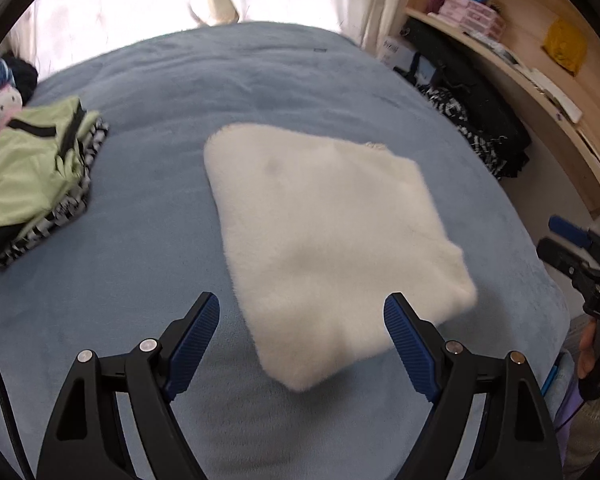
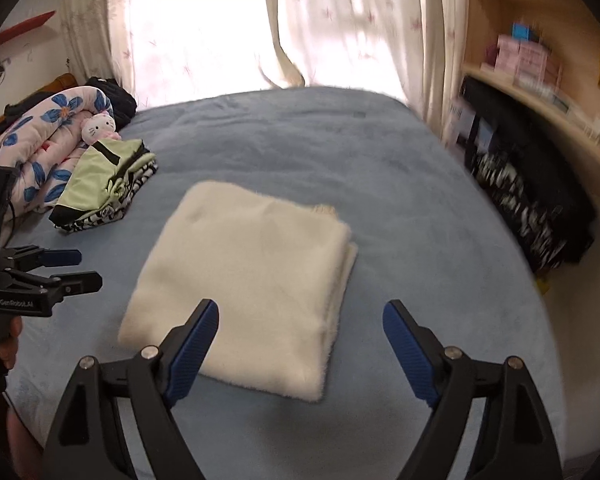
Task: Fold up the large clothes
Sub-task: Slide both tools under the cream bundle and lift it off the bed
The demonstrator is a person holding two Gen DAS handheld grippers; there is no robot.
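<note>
Blue fleece bed cover (image 1: 172, 80) filling most of both views, smooth, lightly rumpled toward 12 o'clock. Curtains (image 2: 204, 28) backlit at 12 o'clock beyond the bed edge. Wooden shelving (image 1: 540, 60) curving along 2 to 3 o'clock, pink boxes and a yellow packet on it (right wrist view blurred there). Dark patterned heap (image 2: 532, 208) wedged between bed and shelving at 3 o'clock.

Cream fleece garment (image 1: 324, 248) folded into a thick rectangle, flat on the bed cover near centre; stacked layer edges visible along its 3 o'clock side in the right wrist view (image 2: 252, 280). Floral quilt (image 2: 40, 152) rolled at 9 to 10 o'clock. Folded green garment (image 1: 32, 164) on top of a black-and-white patterned one at 9 o'clock, well apart from the cream one. Plush cat toy (image 2: 98, 126) just beyond that pile.

Left gripper (image 1: 302, 332) hovering above near edge of cream garment, fingers spread wide, nothing between them. Right gripper (image 2: 300, 336) likewise spread wide, empty, above the garment's near corner.
</note>
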